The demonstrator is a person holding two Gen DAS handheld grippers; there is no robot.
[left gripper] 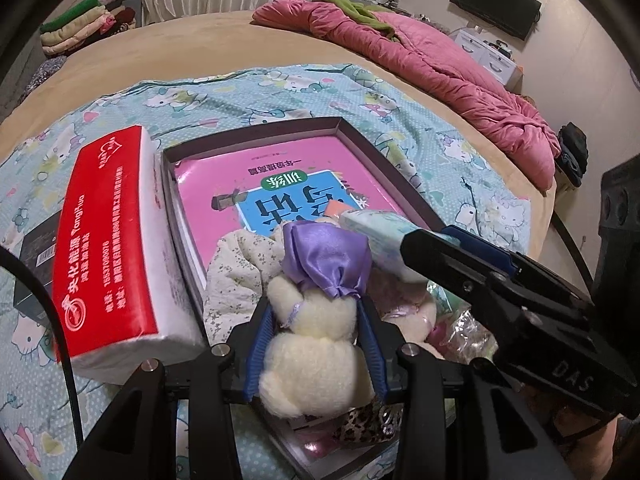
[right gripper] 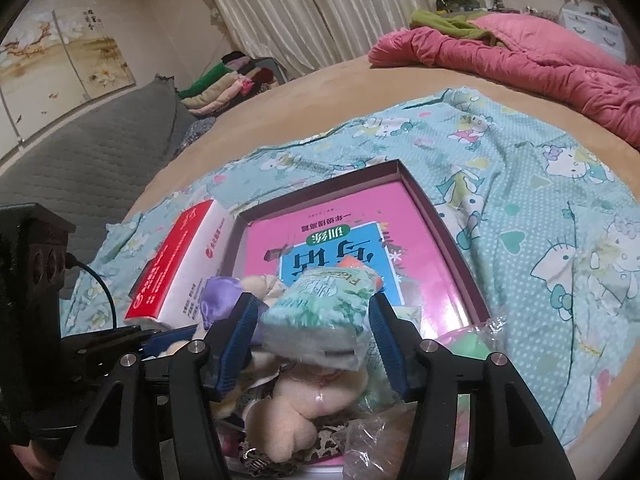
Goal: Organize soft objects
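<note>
Both grippers over a shallow box on a cartoon-print sheet, which lies on a tan bed. Box bottom covered by a pink book w/ blue title panel; near end of box piled w/ soft items. Left gripper clamped on a cream plush toy w/ a purple satin bow: blue pads press toy's body on both sides, toy held upright above the near end of the box. Floral cloth just left of toy, lying over box's near-left part and onto the book. Leopard-print piece below toy, partly hidden. Right gripper comes in from the right in left-wrist view, w/ a pale green tissue pack between its jaws. Jaws stand apart; a gap shows between left pad and pack, right-pad contact unclear, so no firm clamp. Pack sits tilted over the book, above a second cream plush and some clear plastic wrap in the pile. Red-and-white tissue brick outside box, touching its left wall, tilted. Pink quilt bunched at far side of bed, green garment on top of it. Folded clothes stack beyond bed, far left.
</note>
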